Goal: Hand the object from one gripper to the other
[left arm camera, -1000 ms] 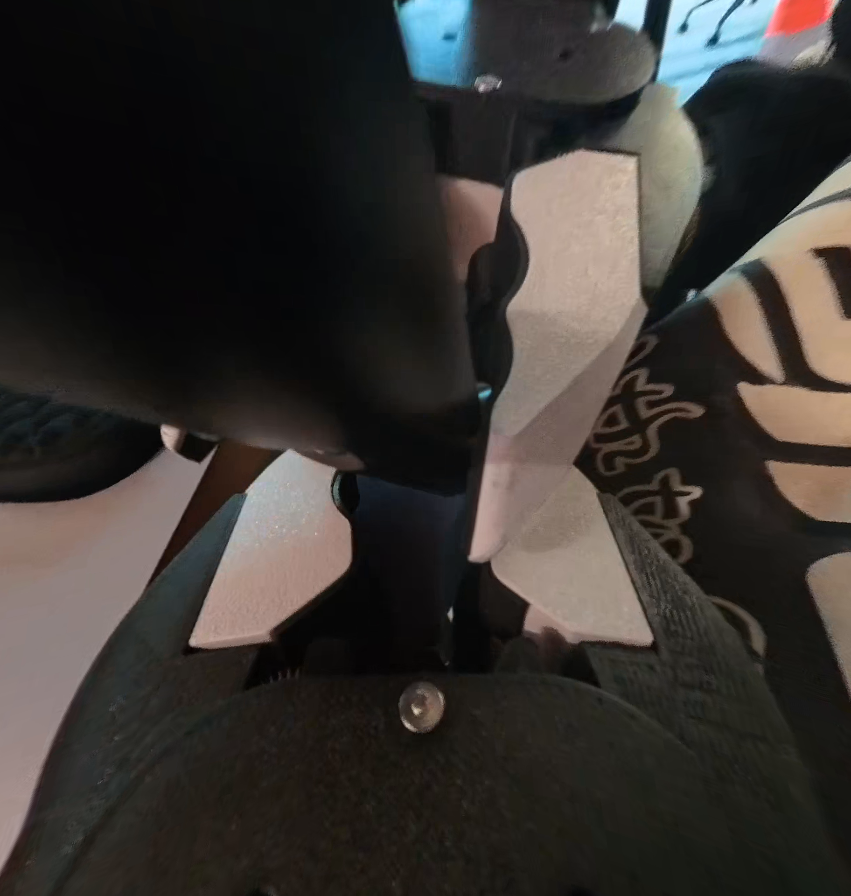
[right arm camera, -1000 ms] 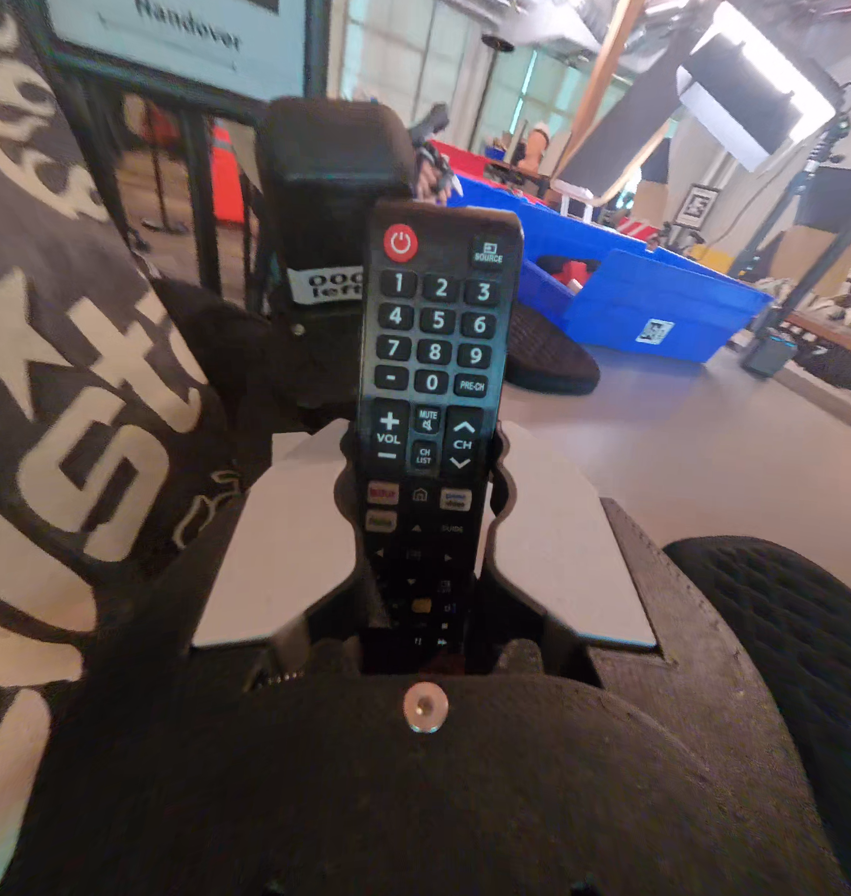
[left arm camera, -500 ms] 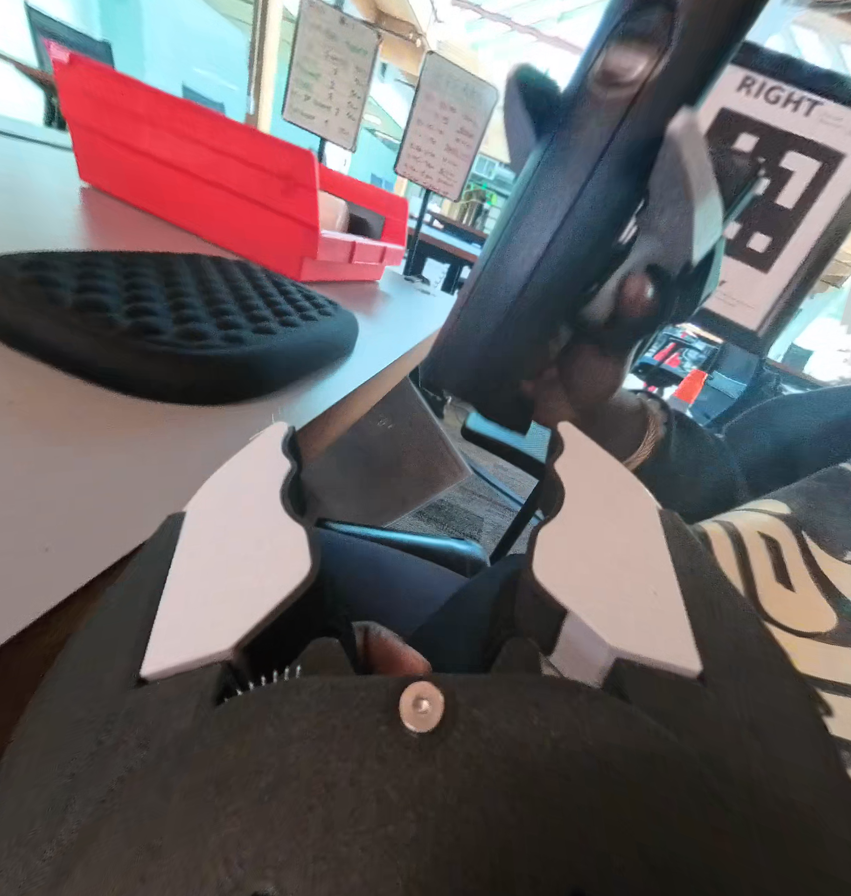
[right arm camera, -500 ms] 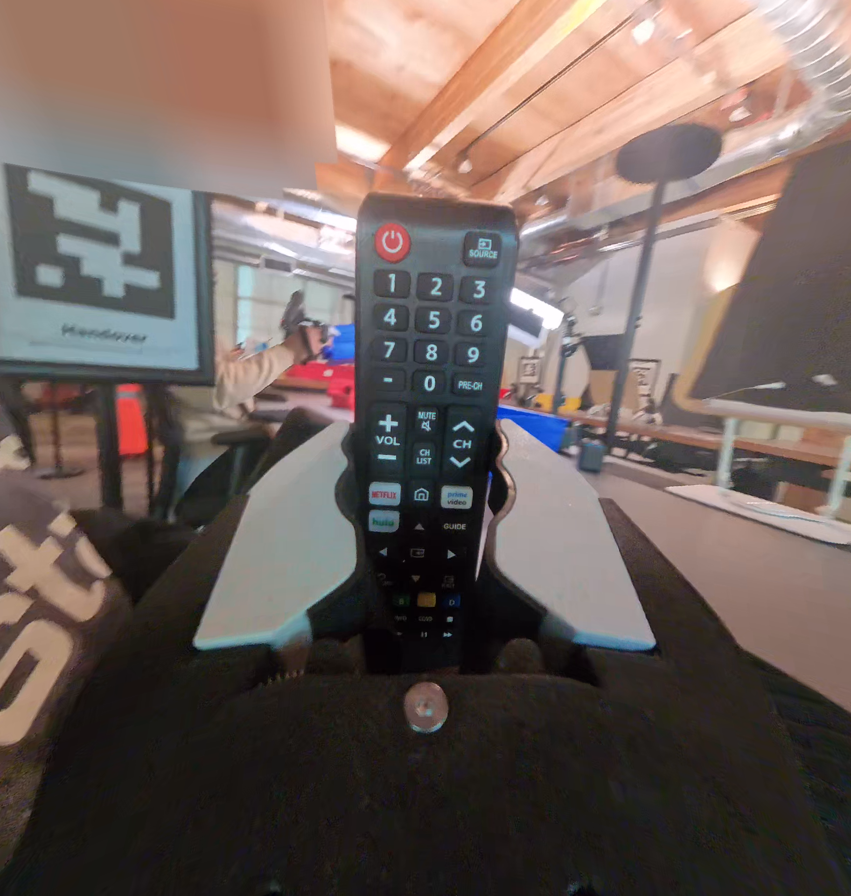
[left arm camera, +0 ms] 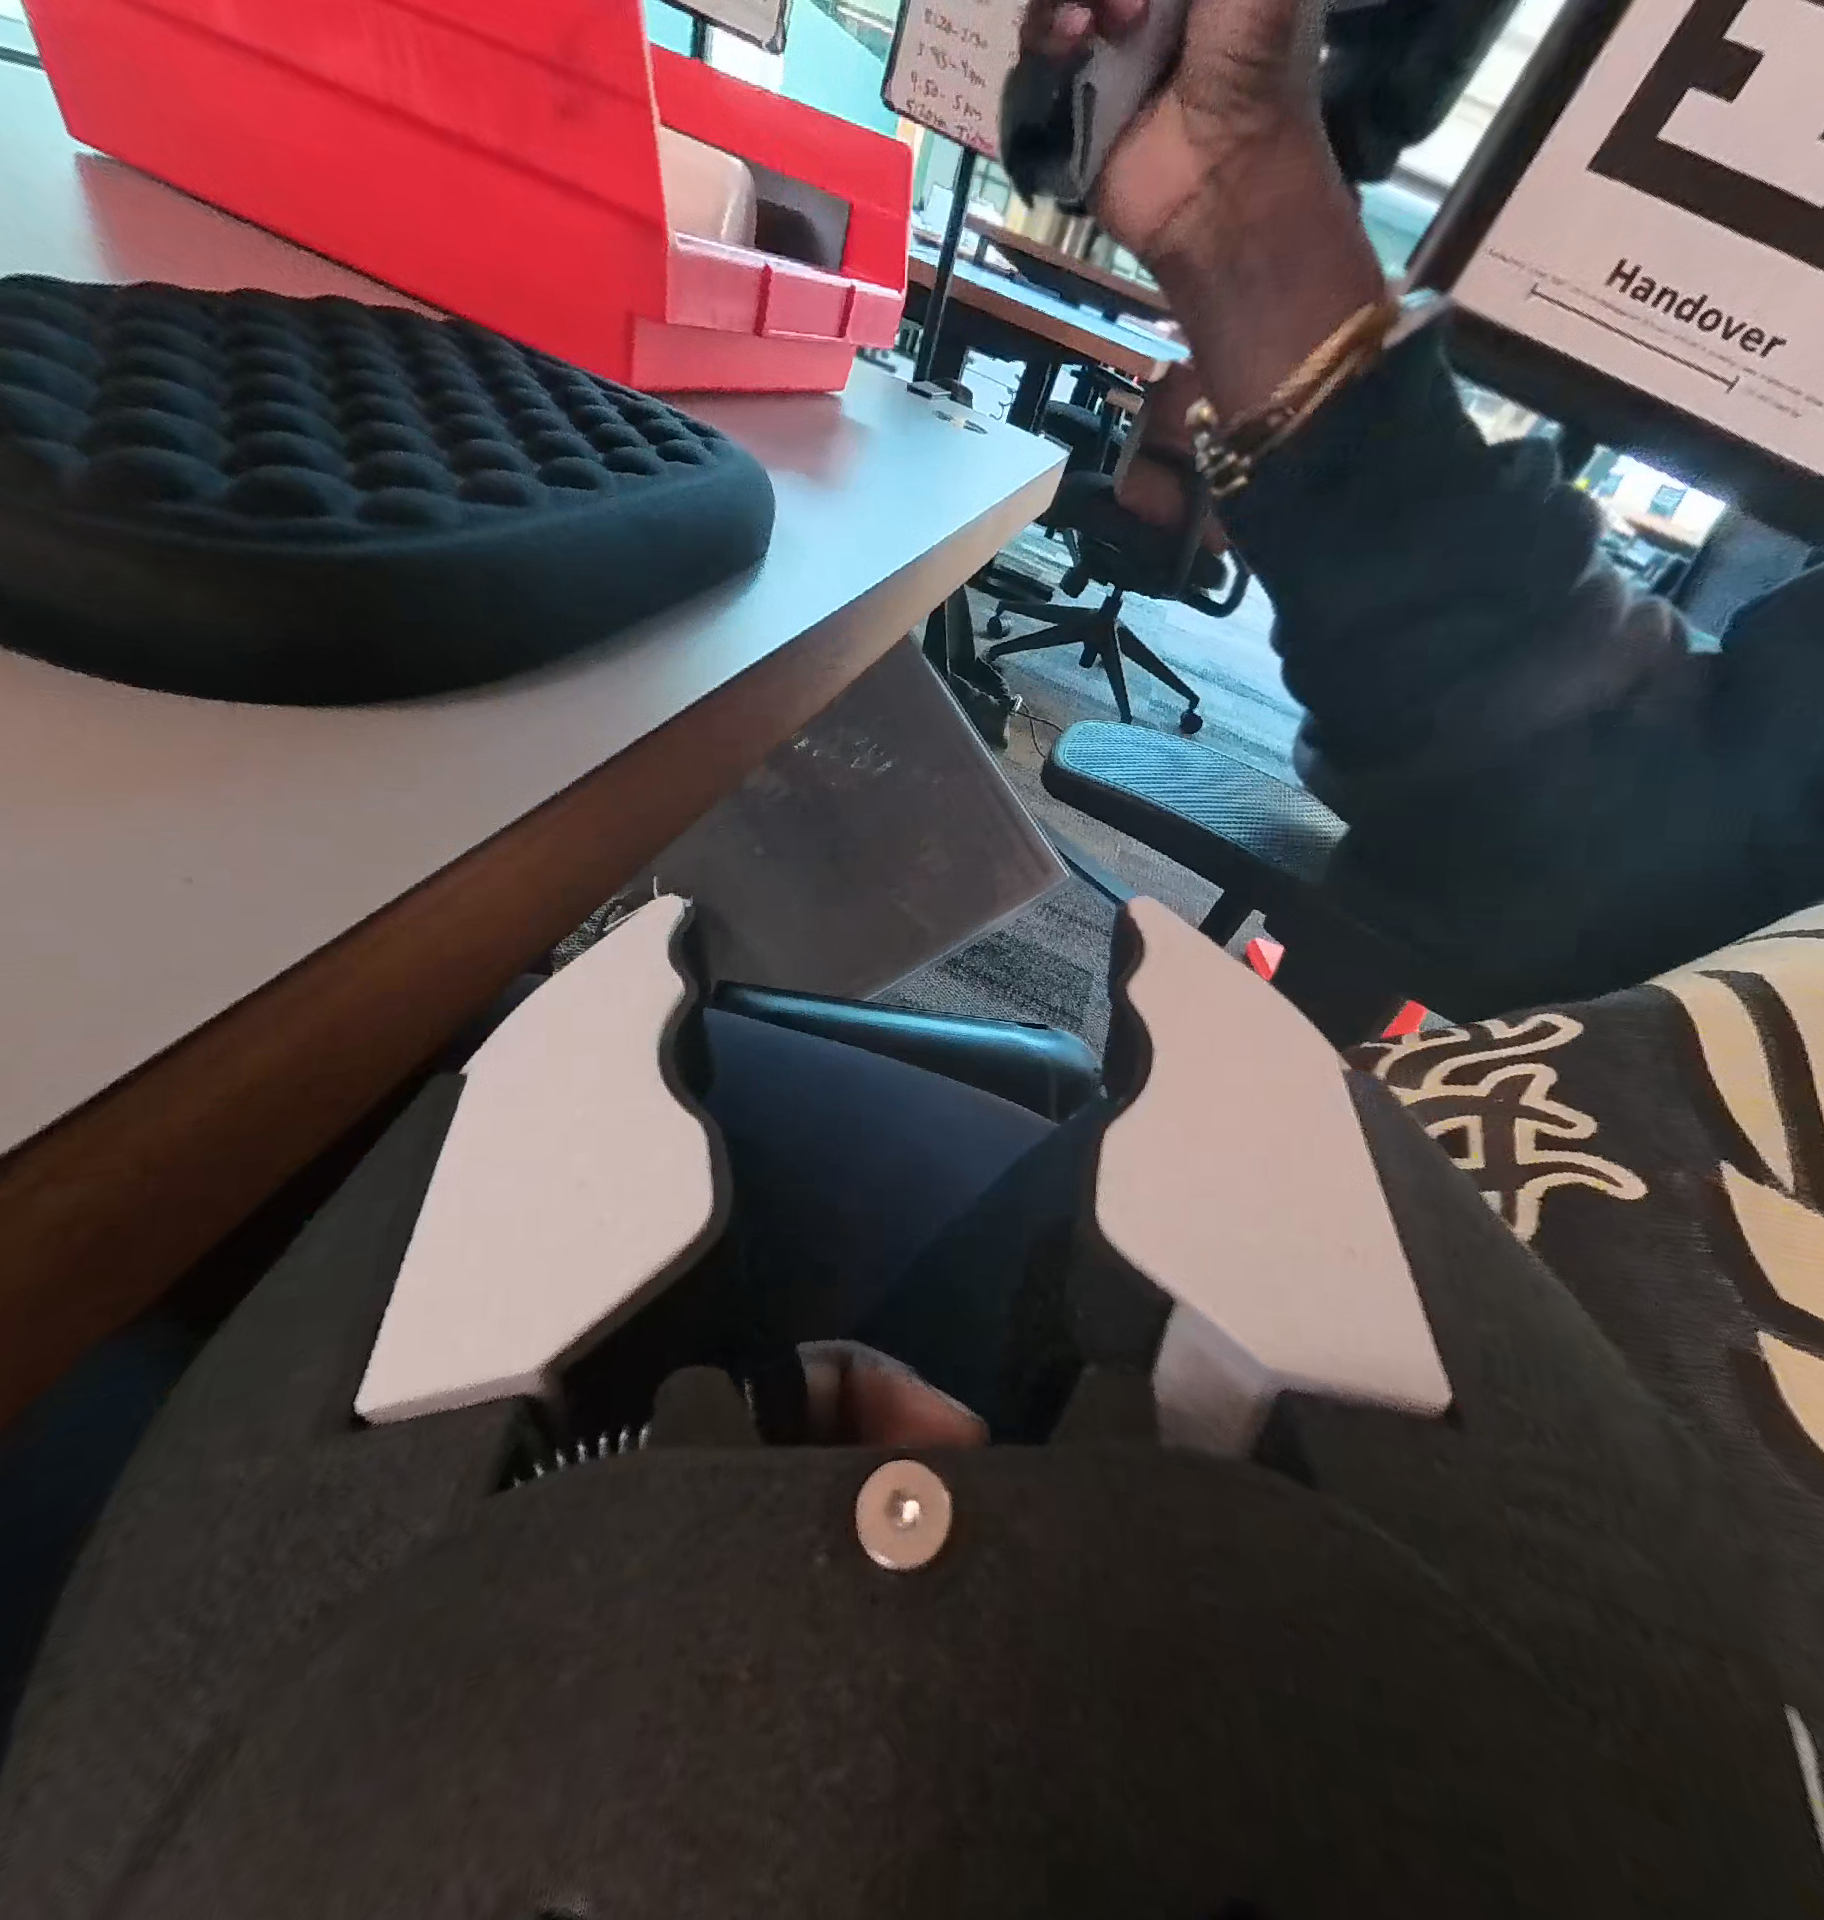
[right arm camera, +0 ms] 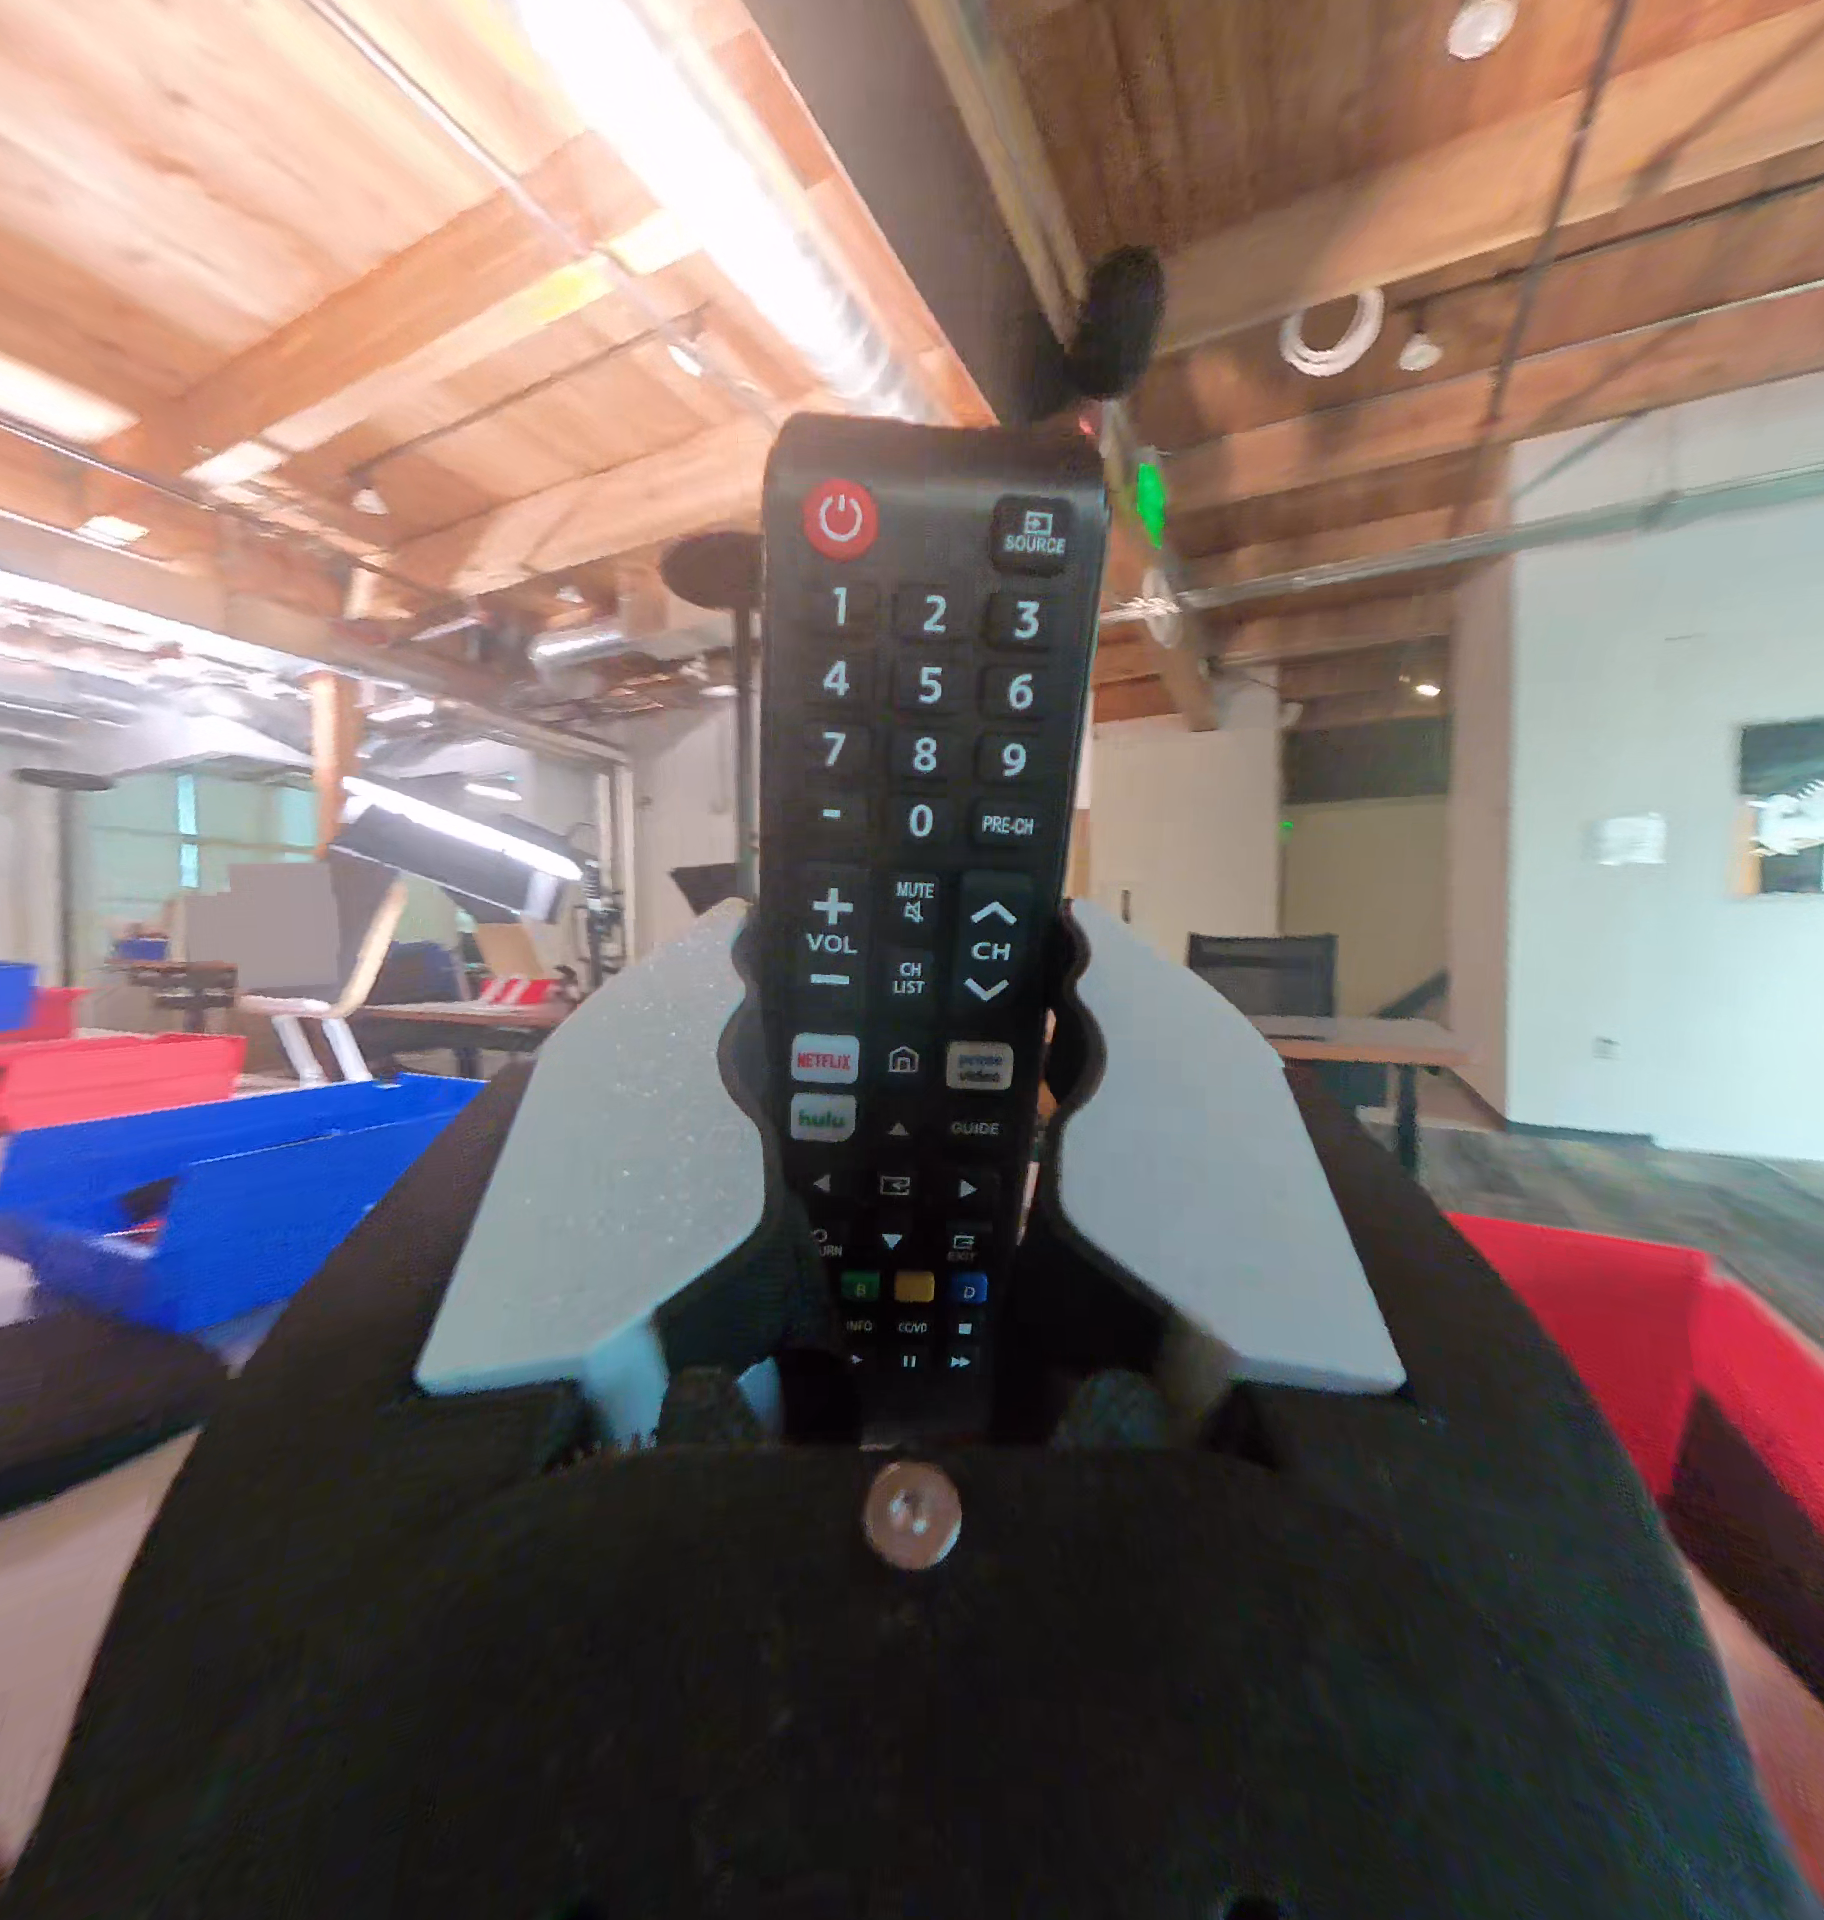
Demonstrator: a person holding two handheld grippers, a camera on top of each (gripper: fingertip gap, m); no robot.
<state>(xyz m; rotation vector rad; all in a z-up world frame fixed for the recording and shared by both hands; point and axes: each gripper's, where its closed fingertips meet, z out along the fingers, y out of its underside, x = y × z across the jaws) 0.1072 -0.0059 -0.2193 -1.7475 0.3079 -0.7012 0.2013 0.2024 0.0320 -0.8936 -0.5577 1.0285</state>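
Wooden ceiling beams (right arm camera: 388, 312) are filling the right wrist view; my right fingers (right arm camera: 903, 1049) are gripping the black remote (right arm camera: 929, 831) upright, while my left fingers (left arm camera: 903, 1101) are spread apart, holding nothing

Red bin (left arm camera: 451, 177) (behind black pad (left arm camera: 295, 488))

Above and behind the jaws in the right wrist view runs a wooden beamed ceiling (right arm camera: 596, 343) with long strip lights (right arm camera: 679, 177), and a white wall (right arm camera: 1666, 831) stands to the right. In the left wrist view, a grey surface (left arm camera: 264, 790) lies left of the jaws, with office chairs (left arm camera: 1126, 582) on carpet (left arm camera: 1033, 966) ahead.
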